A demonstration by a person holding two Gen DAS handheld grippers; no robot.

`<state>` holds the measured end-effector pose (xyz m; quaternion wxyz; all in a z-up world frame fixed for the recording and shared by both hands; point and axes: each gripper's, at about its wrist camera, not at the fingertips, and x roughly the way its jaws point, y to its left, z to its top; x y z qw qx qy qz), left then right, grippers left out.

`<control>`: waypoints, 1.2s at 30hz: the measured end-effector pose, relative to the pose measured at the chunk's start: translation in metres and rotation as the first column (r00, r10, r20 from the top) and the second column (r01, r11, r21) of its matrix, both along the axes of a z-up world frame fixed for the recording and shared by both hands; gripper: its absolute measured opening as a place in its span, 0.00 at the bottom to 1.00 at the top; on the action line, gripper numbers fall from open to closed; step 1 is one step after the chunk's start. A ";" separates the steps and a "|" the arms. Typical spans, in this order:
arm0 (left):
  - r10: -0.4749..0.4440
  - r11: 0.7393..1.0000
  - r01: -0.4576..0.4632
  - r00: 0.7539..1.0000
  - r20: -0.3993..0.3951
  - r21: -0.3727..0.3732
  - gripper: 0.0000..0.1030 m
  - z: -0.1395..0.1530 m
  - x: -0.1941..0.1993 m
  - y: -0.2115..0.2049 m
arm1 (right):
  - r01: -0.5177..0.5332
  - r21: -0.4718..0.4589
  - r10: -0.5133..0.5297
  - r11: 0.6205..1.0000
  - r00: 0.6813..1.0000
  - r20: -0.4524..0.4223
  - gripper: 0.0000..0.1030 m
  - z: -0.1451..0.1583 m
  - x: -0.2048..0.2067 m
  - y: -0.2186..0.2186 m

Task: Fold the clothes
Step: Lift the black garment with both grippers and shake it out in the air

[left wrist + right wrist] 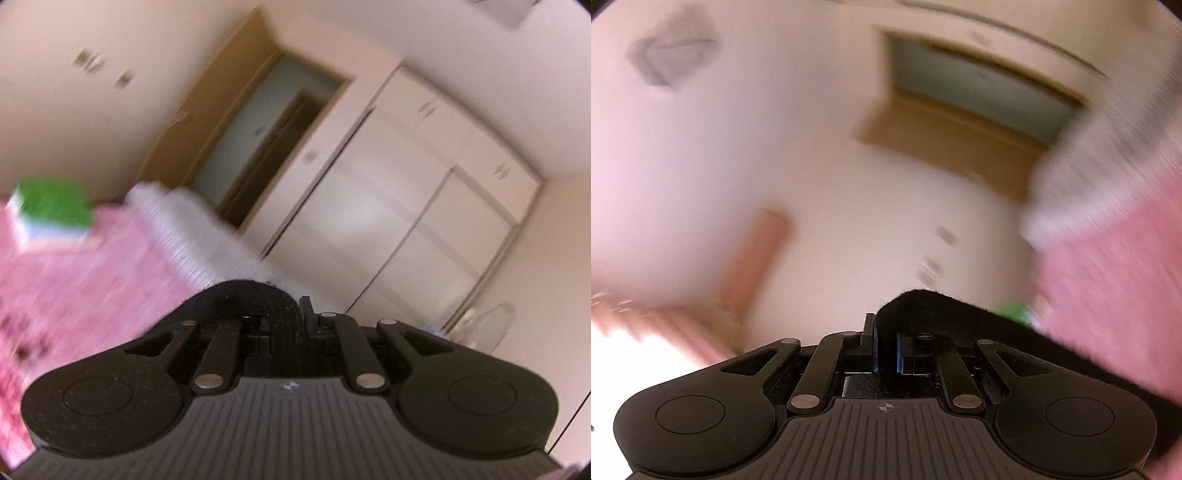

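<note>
Both views are blurred and tilted. My left gripper [286, 319] is shut on a fold of black cloth [243, 295] that arches up over its closed fingers. My right gripper [886, 347] is shut on the same kind of black cloth [931, 306], which runs off to the lower right across that view. Both grippers are raised and point at the room's walls. The rest of the black garment is hidden below the gripper bodies.
A bed with a pink checked cover [74, 280] and a white striped pillow [192, 225] lies to the left. A green and white folded stack [51, 206] sits on it. White wardrobes [388, 206] and a doorway [266, 140] stand behind. The pink cover [1115, 288] fills the right view's right side.
</note>
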<state>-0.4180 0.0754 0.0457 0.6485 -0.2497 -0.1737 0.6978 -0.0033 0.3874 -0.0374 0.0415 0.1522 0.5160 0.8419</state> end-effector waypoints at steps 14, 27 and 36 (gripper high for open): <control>-0.291 0.948 0.295 0.956 0.049 -0.121 0.08 0.046 0.001 0.182 | 0.394 0.047 -0.395 0.918 0.896 0.203 0.07 0.098 0.005 0.029; -0.511 0.859 0.511 0.852 -0.113 -0.032 0.07 0.089 -0.027 0.326 | 0.652 0.279 -0.706 0.705 0.681 0.193 0.07 0.171 -0.062 0.020; -0.612 0.791 0.612 0.791 -0.003 -0.004 0.07 0.093 -0.074 0.354 | 0.679 0.155 -0.696 0.718 0.705 0.136 0.07 0.176 -0.076 -0.010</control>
